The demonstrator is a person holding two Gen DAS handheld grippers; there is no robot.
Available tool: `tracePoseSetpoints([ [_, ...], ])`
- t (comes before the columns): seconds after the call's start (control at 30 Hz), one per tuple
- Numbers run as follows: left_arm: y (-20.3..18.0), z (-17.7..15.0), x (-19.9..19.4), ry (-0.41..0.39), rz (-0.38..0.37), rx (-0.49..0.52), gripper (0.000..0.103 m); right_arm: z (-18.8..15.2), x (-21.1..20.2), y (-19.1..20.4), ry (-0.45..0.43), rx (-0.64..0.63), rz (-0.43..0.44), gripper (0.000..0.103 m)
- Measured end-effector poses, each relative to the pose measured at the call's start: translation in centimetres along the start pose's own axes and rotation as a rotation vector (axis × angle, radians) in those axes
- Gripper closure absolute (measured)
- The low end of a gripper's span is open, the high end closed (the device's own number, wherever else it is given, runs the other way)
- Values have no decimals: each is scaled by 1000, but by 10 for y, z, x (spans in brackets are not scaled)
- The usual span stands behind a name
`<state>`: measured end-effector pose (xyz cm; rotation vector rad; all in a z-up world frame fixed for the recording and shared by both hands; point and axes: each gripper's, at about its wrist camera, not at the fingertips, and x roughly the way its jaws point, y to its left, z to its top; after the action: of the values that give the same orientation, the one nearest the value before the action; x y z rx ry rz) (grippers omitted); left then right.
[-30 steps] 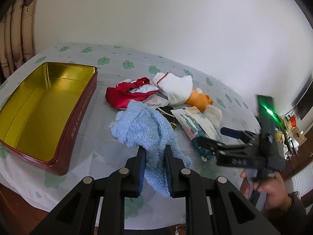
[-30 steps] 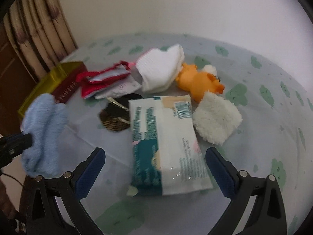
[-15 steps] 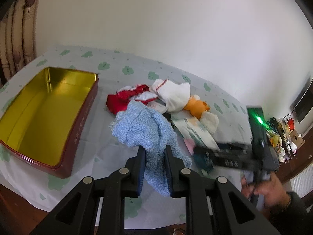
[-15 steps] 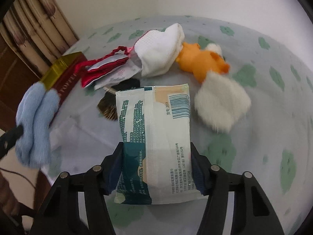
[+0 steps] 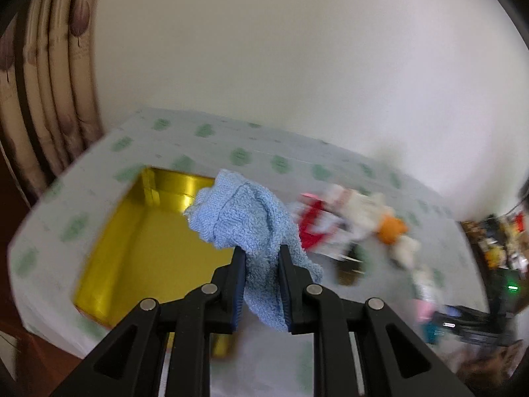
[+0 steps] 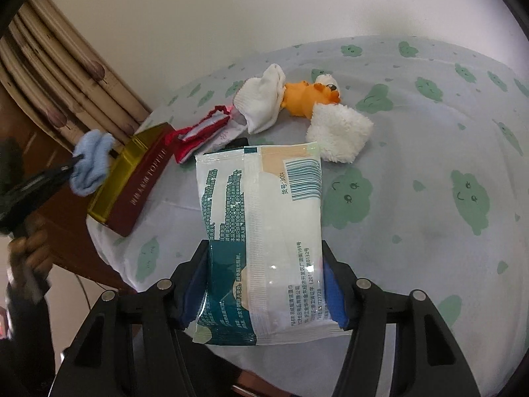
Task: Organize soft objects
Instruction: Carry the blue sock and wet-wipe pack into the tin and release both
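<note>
Left tongs [image 5: 261, 281] grip the fluffy blue knitted sock [image 5: 246, 218] above the empty gold-lined tin box [image 5: 139, 241]; right tongs [image 6: 264, 284] clamp the plastic tissue pack [image 6: 261, 218]. Other soft things wait on the table [image 6: 413, 152].

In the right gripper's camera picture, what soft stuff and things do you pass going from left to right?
Blue fluffy cloth → gold tin → red cloth → white sock → orange plush toy → white fluffy cloth.
</note>
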<state>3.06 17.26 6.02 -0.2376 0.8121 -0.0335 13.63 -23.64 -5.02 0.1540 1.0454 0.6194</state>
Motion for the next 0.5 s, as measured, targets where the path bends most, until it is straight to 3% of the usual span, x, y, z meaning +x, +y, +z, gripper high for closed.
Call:
tracePoseSetpoints([
  [0.13, 29, 22, 40, 63, 104, 61, 84, 3, -1, 6, -9, -7, 18, 45],
  [0.33, 56, 35, 91, 143, 146, 111, 84, 4, -1, 13, -8, -5, 32, 45],
  [0.5, 67, 33, 118, 187, 231, 159, 79, 5, -1, 14, 0, 0, 43, 44],
])
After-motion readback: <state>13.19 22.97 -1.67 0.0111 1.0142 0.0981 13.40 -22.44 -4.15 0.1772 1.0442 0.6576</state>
